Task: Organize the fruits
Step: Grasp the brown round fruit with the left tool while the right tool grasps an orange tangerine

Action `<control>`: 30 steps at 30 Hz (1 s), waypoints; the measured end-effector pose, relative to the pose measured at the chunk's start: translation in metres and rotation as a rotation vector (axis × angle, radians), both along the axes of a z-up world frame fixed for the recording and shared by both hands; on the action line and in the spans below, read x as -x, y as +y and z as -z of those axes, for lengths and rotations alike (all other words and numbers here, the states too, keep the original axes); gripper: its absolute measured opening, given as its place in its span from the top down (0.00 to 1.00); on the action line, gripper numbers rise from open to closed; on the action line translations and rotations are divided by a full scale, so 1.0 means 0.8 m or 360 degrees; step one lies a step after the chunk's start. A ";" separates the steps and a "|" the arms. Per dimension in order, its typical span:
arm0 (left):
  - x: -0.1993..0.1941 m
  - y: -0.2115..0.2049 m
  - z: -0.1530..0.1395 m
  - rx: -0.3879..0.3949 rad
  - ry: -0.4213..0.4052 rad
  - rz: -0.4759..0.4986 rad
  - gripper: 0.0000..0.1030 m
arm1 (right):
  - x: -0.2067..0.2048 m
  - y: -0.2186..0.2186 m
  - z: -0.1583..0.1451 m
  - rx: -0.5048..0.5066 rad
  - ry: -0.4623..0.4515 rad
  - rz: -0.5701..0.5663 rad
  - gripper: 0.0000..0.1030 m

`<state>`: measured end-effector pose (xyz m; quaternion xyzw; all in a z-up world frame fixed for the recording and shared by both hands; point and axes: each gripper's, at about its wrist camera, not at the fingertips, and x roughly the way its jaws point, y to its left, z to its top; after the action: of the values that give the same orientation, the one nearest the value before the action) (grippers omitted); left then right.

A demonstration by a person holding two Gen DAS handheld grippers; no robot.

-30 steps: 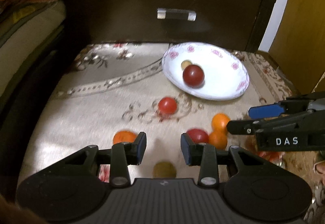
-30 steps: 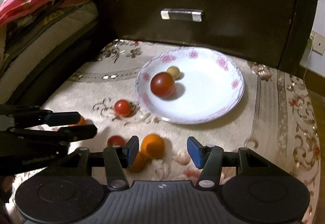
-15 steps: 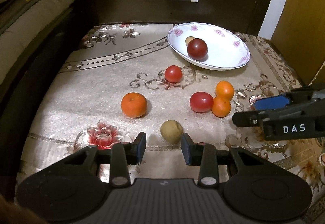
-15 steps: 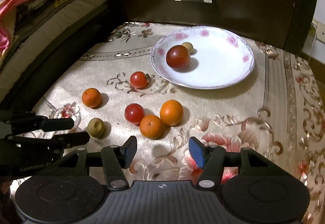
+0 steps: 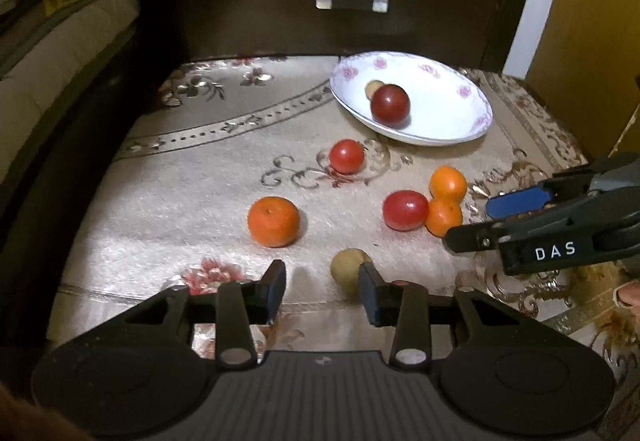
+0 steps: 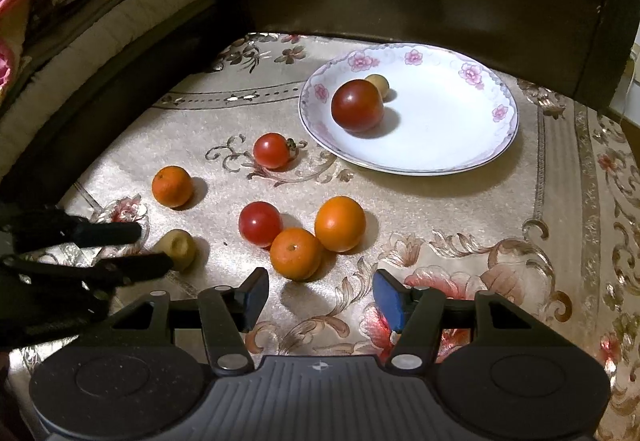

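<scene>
Step in hand: I judge I am lining up my left tongs [image 5: 322, 287] on the small tan fruit [image 5: 349, 266] to carry it to the plate [image 5: 472, 121].
Deciding relation: the tan fruit lies just ahead of my left tongs and off to their right side, right against the inner face of the right finger, not centred in the gap.
Long axis: the fruit is near round, so I see no axis to match; only the sideways offset matters.
Nearer tongs: the left, clearly. From the right wrist view the same fruit [image 6: 178, 247] sits far off to the left, at the tips of the left tongs [image 6: 144, 247].
Left tongs: spread wide, holding nothing.
Right tongs [image 6: 320, 295]: spread wide, holding nothing, with the nearest orange [image 6: 295, 253] just ahead of the gap.
Other fruit: one orange [image 5: 273, 221] stands alone on the worktop [image 5: 180, 201]; a red tomato [image 5: 405, 210] touches a pair of oranges; another tomato [image 5: 346, 156] lies near the plate.
Plate: already holds a dark red tomato [image 5: 389, 106] and a small tan fruit behind it.
Next move calls for: a shift right before closing, I judge.
</scene>
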<state>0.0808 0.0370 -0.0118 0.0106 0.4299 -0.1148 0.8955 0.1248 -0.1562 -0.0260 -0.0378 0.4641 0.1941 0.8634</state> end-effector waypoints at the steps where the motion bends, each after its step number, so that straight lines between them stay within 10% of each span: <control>1: -0.001 0.002 0.001 0.0011 0.0003 -0.0007 0.53 | -0.001 0.000 0.001 0.0000 0.0000 -0.0003 0.46; 21: -0.015 -0.033 0.027 -0.0074 0.0031 0.0102 0.53 | -0.011 0.018 0.011 0.0043 -0.0069 -0.0112 0.44; 30: -0.019 -0.039 0.027 -0.0088 0.0012 0.0123 0.67 | -0.013 0.020 0.010 0.0070 -0.0090 -0.0141 0.71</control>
<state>0.0961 0.0056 -0.0334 0.0516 0.4356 -0.1375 0.8881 0.1350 -0.1399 -0.0343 -0.0828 0.4415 0.2207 0.8658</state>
